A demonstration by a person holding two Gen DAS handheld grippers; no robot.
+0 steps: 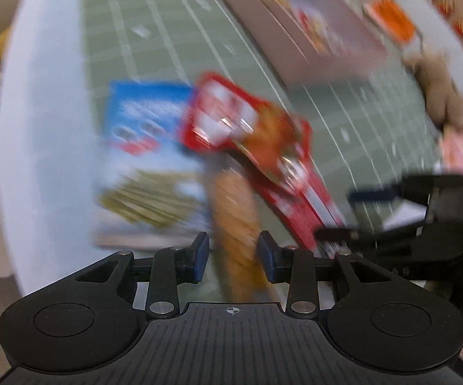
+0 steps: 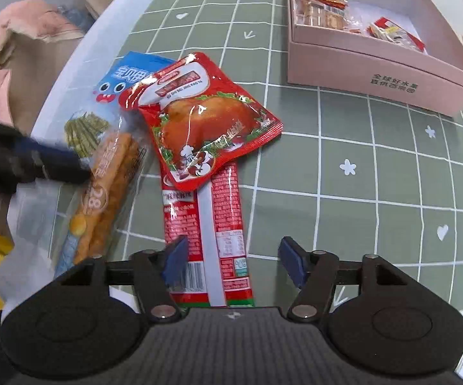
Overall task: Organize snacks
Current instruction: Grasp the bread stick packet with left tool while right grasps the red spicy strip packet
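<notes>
Red strip pack [image 2: 220, 224] on desk [image 2: 359, 176], beside pink box [image 2: 375, 64], long axis along right gripper [image 2: 233, 258]; fingers apart astride its near end, nothing clamped. Left gripper [image 1: 233, 255] fingers apart over orange stick pack [image 1: 238, 224].

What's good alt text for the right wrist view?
Open right claw hovers over a long red snack pack on a green grid mat. A red roast-duck pouch overlaps its top; a pink box holds snacks behind.

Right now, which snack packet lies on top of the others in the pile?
The red roast-duck pouch. It overlaps the blue packet at its upper left and covers the top of the long red packet; the orange stick snack lies beside it.
</notes>
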